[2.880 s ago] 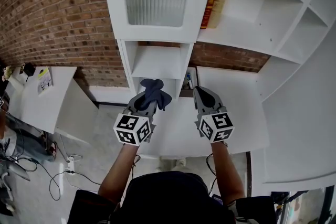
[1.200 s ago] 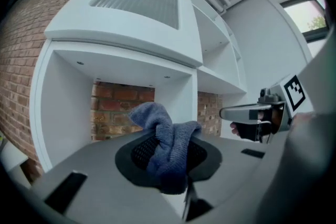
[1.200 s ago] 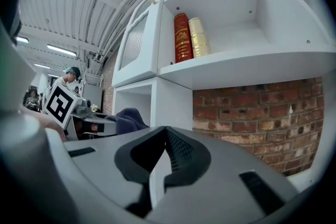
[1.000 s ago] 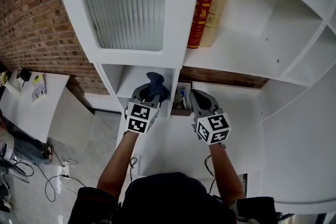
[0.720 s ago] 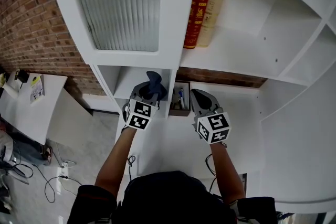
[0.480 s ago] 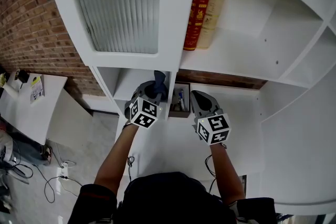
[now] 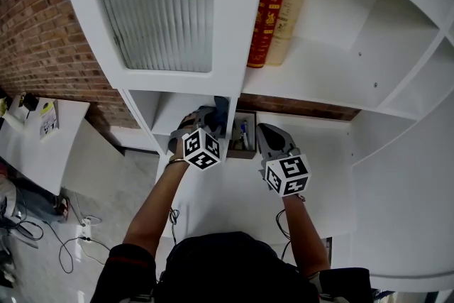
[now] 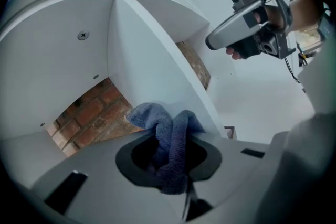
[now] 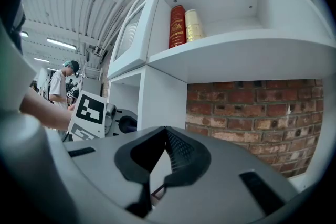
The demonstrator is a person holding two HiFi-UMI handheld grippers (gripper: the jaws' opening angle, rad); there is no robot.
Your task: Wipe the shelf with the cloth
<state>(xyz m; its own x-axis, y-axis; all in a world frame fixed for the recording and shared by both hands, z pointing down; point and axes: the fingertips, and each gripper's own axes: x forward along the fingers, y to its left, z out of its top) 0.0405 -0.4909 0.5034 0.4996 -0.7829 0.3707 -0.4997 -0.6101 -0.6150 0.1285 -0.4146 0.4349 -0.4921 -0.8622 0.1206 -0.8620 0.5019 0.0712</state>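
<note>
White shelf (image 7: 333, 78) with two books (image 7: 268, 10)

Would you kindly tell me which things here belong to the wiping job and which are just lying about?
Job in hand:
cloth, clamped in the left hand-held gripper
shelf

Lying about:
red book
cream book
small box
right hand-held gripper, shut and empty

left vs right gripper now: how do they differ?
The left gripper is shut on the blue cloth; the right gripper is shut on nothing. The left gripper reaches into the small cubby; the right gripper hangs outside it, over the white desk. Shared: jaws together on both.
</note>
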